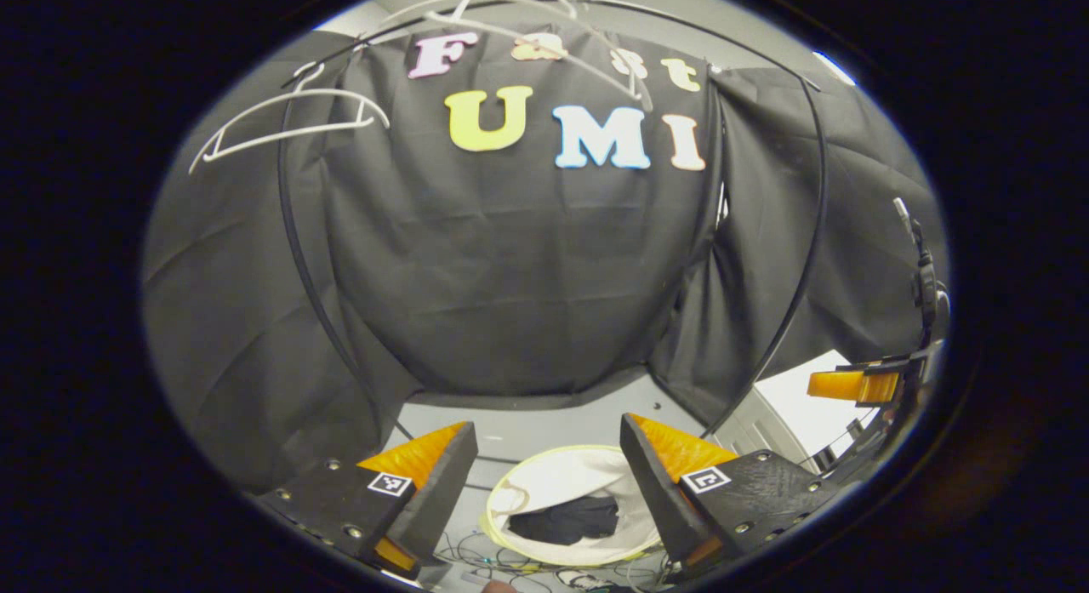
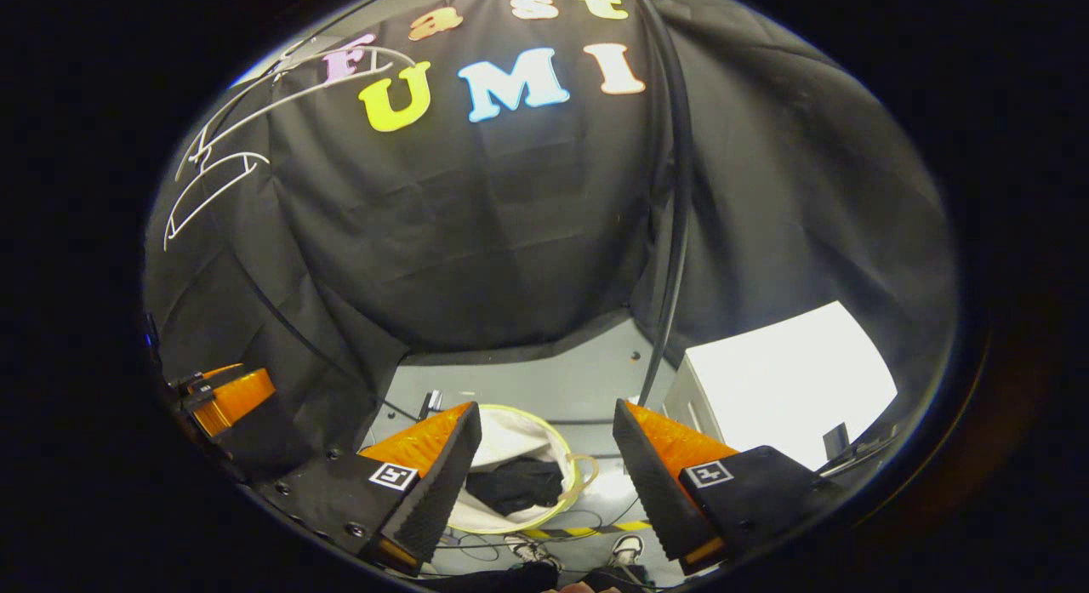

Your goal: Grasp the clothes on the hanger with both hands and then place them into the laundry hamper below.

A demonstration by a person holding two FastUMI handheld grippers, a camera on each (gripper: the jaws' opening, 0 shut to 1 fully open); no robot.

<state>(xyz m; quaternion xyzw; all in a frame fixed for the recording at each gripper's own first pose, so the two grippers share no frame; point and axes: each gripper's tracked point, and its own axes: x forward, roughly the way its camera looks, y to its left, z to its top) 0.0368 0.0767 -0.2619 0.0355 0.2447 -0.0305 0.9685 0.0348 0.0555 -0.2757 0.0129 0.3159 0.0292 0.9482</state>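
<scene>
Both grippers hang with fingers spread wide and empty above the white laundry hamper (image 1: 587, 478), where dark clothes (image 1: 568, 520) lie inside. Bare white hangers (image 1: 289, 125) dangle on the overhead rail; cables (image 1: 544, 567) litter the floor. The right gripper view adds shoes (image 2: 625, 549) and striped tape (image 2: 587, 532).
</scene>
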